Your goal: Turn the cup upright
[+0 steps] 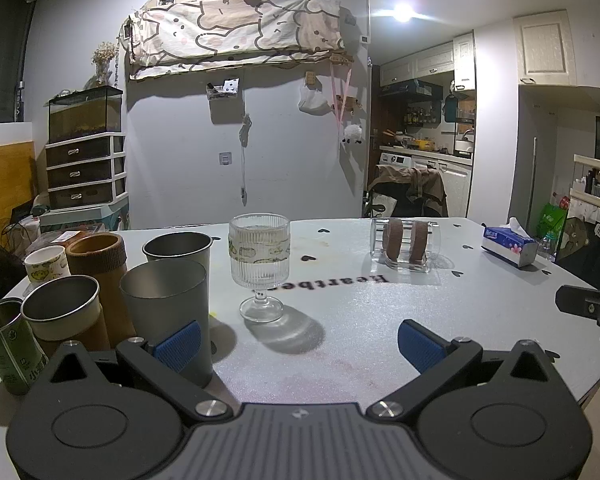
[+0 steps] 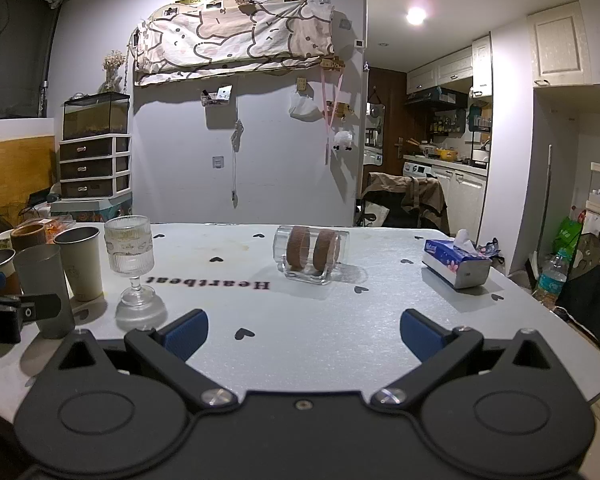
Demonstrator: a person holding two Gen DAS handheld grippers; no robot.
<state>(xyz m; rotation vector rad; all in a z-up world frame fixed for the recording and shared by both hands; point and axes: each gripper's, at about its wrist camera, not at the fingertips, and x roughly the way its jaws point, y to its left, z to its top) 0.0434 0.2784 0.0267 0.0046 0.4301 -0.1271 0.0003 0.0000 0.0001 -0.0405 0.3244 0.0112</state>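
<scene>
1. The clear glass cup (image 2: pixel 310 254), banded with two brown rings, lies on its side mid-table (image 2: pixel 340 320), well ahead of both grippers.
2. The left gripper (image 1: pixel 300 340) and right gripper (image 2: pixel 304 332) are both spread wide, holding nothing.
3. Judged rigid, smooth, breakable: grip across the ringed body, where slip seems least likely.

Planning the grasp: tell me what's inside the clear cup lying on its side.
Nothing shows inside the clear glass cup with two brown bands; the white tabletop shows through. Its handle rests underneath. The bands hide part of the inside.
</scene>
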